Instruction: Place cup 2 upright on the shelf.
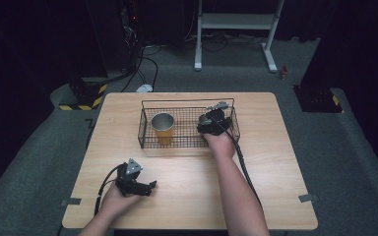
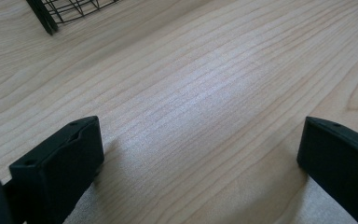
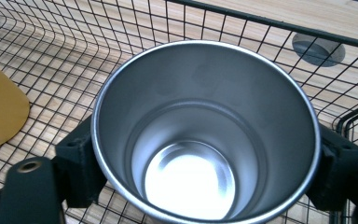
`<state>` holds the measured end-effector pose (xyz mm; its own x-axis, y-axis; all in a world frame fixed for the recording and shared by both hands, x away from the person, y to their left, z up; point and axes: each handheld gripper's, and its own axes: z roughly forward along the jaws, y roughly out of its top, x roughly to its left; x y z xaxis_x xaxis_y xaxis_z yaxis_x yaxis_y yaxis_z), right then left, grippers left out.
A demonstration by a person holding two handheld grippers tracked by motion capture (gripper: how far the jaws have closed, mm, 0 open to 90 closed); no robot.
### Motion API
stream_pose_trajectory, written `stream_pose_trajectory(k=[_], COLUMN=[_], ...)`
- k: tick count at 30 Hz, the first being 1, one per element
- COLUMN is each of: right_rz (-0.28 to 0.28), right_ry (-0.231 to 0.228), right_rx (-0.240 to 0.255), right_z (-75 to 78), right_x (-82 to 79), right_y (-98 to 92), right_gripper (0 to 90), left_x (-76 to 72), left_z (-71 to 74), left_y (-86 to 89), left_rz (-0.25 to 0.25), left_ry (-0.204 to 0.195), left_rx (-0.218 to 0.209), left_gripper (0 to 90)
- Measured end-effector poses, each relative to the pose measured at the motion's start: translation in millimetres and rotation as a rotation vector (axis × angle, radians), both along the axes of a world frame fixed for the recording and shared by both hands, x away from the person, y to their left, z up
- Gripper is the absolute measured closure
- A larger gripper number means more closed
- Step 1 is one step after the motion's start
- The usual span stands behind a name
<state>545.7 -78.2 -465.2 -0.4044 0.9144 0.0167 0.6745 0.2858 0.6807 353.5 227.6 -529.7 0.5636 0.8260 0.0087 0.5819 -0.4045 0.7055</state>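
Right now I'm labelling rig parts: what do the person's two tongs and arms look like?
Both are black two-jaw tongs: the left tongs carry a grey three-cornered plate, and so do the right tongs. A black cable trails from each. The jaws are blocky, with screw holes. Forearms are bare, no sleeves.

A wire basket (image 1: pixel 189 143) sits on the far half of the table (image 1: pixel 270 187), about midway between its left and right edges. Inside the basket, one cup (image 1: pixel 163 127) stands upright in the left part and a second cup (image 3: pixel 205 130) stands in the right part, with open mesh between them. The right gripper (image 1: pixel 211 123) reaches into the basket's right part, a jaw on either side of that second cup. The left gripper (image 1: pixel 150 187) lies on the near left of the table, well apart from the basket.
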Motion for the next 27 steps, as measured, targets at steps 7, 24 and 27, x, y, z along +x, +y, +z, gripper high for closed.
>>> stream_pose_trajectory(k=[7,24,27], right_rz=[-0.007,0.023,0.037], right_ry=[-0.034,-0.149,-0.164], right_rx=[0.006,0.041,0.051], right_z=[5.6,40.5,44.4], right_x=[-3.6,-31.8,-39.3], right_y=[-0.5,-13.9,-16.7], right_gripper=[9.2,9.2,10.0], left_x=[0.0,-0.3,-0.3], left_z=[0.0,-0.3,-0.3], left_y=[0.0,-0.1,-0.1], left_rz=[-0.002,-0.001,0.0], left_ry=[0.0,-0.002,-0.003], left_rx=[0.001,-0.003,-0.004], left_gripper=[0.7,0.7,0.7])
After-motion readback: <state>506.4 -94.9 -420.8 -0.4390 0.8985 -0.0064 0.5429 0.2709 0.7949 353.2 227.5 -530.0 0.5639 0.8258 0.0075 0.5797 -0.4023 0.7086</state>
